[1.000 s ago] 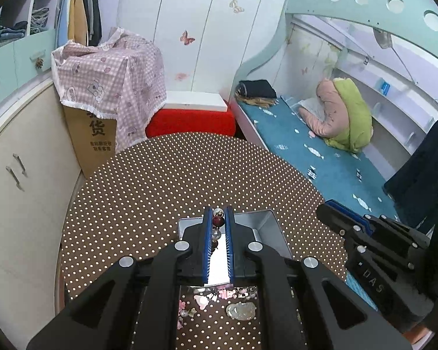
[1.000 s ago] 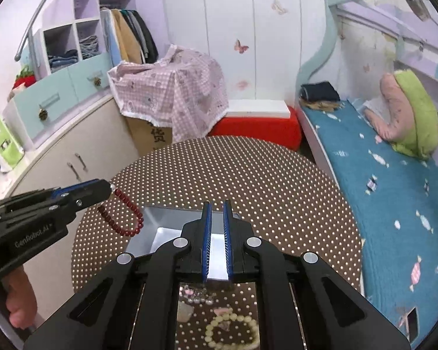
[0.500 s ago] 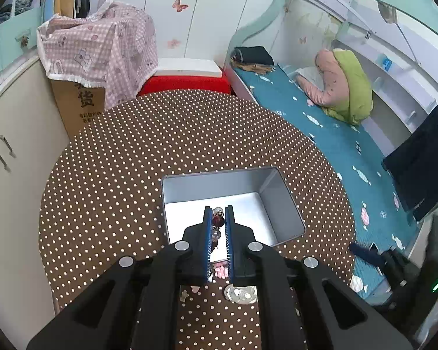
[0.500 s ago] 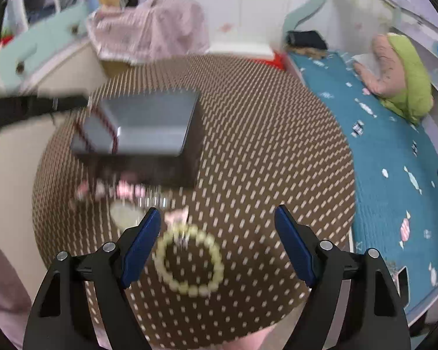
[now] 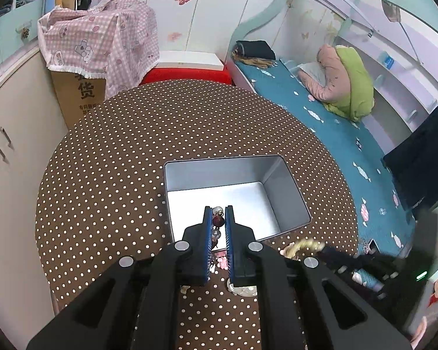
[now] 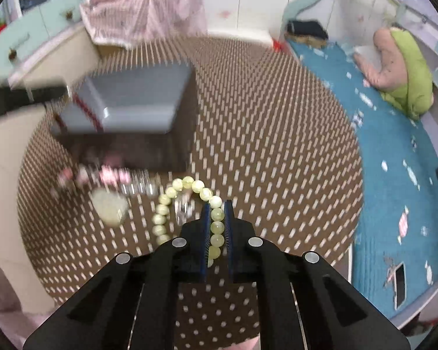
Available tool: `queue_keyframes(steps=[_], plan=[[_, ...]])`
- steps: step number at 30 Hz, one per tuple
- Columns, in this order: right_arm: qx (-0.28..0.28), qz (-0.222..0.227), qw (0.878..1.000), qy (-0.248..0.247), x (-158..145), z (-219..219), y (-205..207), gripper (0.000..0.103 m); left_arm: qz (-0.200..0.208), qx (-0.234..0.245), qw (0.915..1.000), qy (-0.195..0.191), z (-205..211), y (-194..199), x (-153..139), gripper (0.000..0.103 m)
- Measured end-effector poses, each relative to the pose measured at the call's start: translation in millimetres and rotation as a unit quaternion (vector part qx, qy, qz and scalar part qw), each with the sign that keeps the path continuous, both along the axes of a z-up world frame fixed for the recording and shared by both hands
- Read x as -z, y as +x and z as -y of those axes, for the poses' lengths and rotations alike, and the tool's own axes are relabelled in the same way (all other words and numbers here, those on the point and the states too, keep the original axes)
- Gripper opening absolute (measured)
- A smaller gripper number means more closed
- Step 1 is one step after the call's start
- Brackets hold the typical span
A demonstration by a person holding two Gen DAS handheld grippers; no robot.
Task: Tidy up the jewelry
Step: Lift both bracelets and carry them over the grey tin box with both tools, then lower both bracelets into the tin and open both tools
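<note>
Because both bracelets are loose strings of hard beads, each is judged light, limp along its length and prone to swing or slip, so hold should be taken across one or two beads with the rest left to hang. The left tool (image 5: 218, 218) is closed on the dark red bead bracelet (image 5: 217, 221), which sits between its blue pads above the near part of the open grey box (image 5: 289, 192); in the right wrist view the loop hangs over the near left corner of that box. The right tool (image 6: 217, 215) is closed on the pale green bead bracelet (image 6: 187, 182), gripping a run of beads on the loop's right side, while the remaining loop lies on or just above the dotted surface (image 6: 277, 134); motion blur prevents telling which. Near the box front lie a pale flat pendant (image 6: 110, 210) and pink and clear beaded pieces (image 6: 108, 175), judged small and fragile. Readable writing is limited to the printed character "货" on the cardboard carton (image 5: 84, 93) beyond the surface; smaller print below it is illegible.
</note>
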State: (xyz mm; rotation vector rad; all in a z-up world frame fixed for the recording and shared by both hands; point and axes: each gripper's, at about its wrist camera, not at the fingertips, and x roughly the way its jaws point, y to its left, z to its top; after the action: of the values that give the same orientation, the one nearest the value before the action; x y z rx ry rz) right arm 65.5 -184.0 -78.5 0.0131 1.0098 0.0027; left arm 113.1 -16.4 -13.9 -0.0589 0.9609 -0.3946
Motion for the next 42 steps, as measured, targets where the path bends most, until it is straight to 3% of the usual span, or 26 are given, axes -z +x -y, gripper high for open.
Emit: queue_keyframes(steps=[7,15,23,34,35,36,39,42], plan=[[-0.001,0.089,0.996,-0.002,-54,-3,9,0.010,0.000,-0.007,1.0000,-0.006,-4,4,-2,0.007],[-0.040,0.128,0.991,0.015,-94,-28,36,0.010,0.003,-0.013,0.9999,-0.010,-9,11,-5,0.007],[-0.063,0.120,0.990,0.034,-95,-44,53,0.010,0.002,-0.008,0.9999,-0.014,-7,16,-5,0.007],[-0.052,0.059,0.995,0.060,-61,-44,73,0.013,0.011,-0.009,0.9999,0.006,-3,18,-2,0.009],[-0.051,0.058,0.995,0.062,-61,-44,72,0.019,0.010,-0.008,0.9999,0.005,-4,18,-1,0.018],[-0.049,0.056,0.995,0.063,-61,-43,72,0.039,0.009,-0.008,0.9999,0.002,-4,18,-2,0.034],[-0.019,0.079,0.996,0.024,-66,-39,66,0.071,0.023,-0.029,0.9992,0.018,-9,16,-4,0.045],[-0.012,0.083,0.996,0.029,-69,-31,62,0.073,0.020,-0.031,0.9993,0.009,-14,16,-6,0.056]])
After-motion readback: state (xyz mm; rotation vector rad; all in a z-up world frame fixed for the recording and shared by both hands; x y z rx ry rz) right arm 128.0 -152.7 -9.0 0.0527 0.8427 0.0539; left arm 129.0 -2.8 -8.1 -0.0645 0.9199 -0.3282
